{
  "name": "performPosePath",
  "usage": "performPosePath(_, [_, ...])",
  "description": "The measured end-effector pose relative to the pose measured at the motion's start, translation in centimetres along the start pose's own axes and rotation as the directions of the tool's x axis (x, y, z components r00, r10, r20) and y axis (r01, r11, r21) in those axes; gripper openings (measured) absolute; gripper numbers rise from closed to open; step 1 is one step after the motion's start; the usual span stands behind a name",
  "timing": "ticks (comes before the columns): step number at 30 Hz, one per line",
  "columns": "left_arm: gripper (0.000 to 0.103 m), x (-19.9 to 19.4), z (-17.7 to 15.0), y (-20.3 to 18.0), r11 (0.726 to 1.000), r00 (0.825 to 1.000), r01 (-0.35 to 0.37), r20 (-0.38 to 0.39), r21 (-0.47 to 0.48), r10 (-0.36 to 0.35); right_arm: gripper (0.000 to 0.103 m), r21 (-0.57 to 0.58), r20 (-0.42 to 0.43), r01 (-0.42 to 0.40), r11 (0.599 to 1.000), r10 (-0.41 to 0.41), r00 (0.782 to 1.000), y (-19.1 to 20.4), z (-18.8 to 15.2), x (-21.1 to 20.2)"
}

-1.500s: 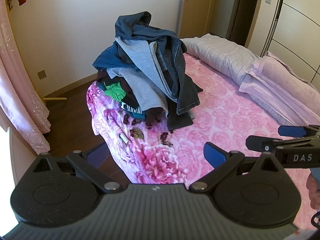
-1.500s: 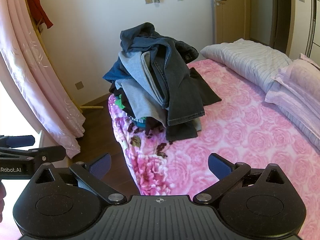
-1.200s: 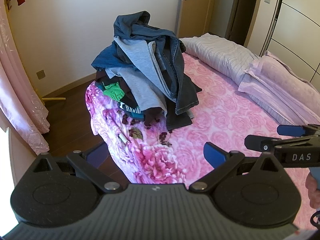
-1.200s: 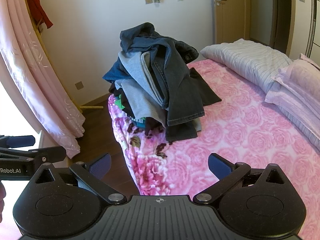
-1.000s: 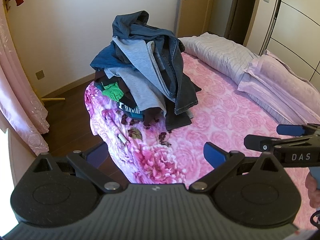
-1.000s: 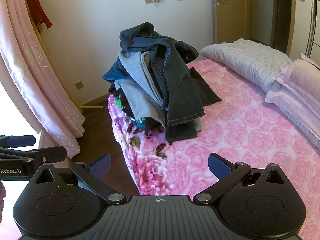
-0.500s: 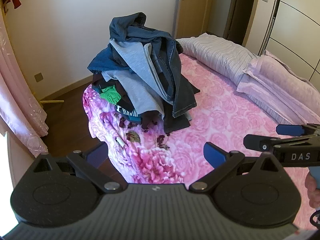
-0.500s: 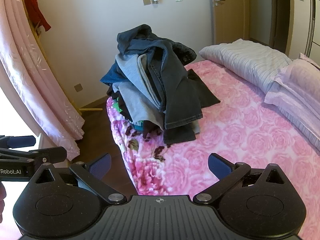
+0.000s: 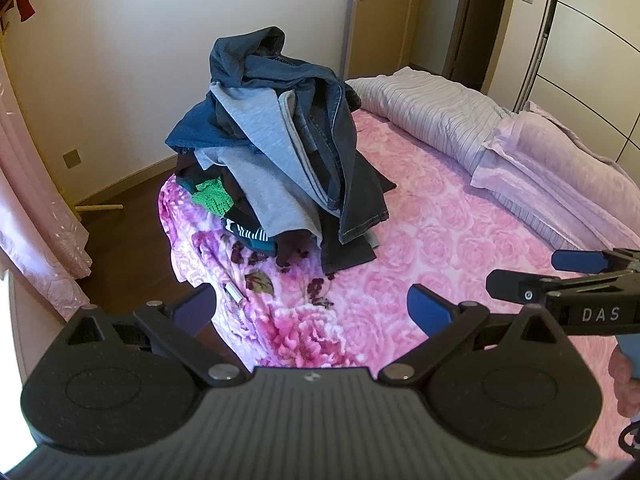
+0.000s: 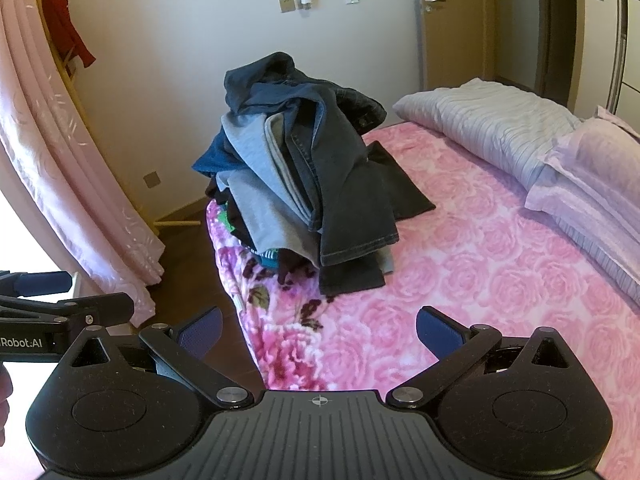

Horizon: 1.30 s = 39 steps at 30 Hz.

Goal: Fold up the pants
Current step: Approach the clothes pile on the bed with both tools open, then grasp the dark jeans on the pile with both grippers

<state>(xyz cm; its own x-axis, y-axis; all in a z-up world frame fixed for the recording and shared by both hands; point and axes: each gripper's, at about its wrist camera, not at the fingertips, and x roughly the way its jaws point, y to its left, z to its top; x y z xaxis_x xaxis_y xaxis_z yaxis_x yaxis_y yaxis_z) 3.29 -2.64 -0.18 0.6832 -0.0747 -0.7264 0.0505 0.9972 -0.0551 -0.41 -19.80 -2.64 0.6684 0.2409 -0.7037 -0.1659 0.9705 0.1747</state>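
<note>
A tall heap of pants (image 9: 288, 152) (image 10: 304, 184) sits at the near-left corner of the bed, with dark blue jeans (image 9: 352, 184) draped over grey sweatpants (image 9: 272, 160) and black and green garments underneath. My left gripper (image 9: 310, 308) hovers open above the bed's corner, well short of the heap, with nothing between its fingers. My right gripper (image 10: 318, 330) is also open and holds nothing, about the same distance back. Each gripper shows at the edge of the other's view.
The bed (image 9: 440, 240) has a pink rose-patterned cover, with a rolled striped quilt (image 9: 436, 116) and lilac pillows (image 9: 568, 172) at its far side. Pink curtains (image 10: 60, 184) hang at the left over dark wood floor (image 9: 124, 248). A door (image 9: 376, 16) stands behind.
Both grippers have edged closer to the heap and shifted slightly right, so the pile sits larger and a little lower-left in view. Both stay open.
</note>
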Motion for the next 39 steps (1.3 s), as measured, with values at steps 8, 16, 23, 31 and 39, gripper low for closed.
performPosePath(8, [0.100,0.4,0.3,-0.4,1.000,1.000,0.000,-0.001,0.002,0.000,0.101,0.012,0.000,-0.002,1.000,0.002,1.000,-0.8,0.7,0.5])
performPosePath(16, [0.101,2.4,2.0,0.1,1.000,1.000,-0.014,-0.019,-0.011,0.014,0.100,0.023,0.009,-0.011,1.000,0.010,1.000,-1.6,2.3,1.6])
performPosePath(23, [0.101,6.0,5.1,2.8,0.999,0.999,-0.035,-0.028,-0.033,0.034,0.100,0.035,0.034,-0.011,0.999,0.010,0.999,-2.3,5.1,4.7])
performPosePath(31, [0.101,12.0,11.6,7.2,0.999,0.999,-0.033,-0.012,-0.024,0.033,0.087,0.072,0.069,0.009,0.997,-0.014,0.998,-2.0,11.5,11.1])
performPosePath(39, [0.100,19.5,21.6,13.1,1.000,1.000,-0.013,0.008,0.017,0.013,0.081,0.112,0.101,0.052,0.992,-0.064,0.993,0.0,20.1,19.6])
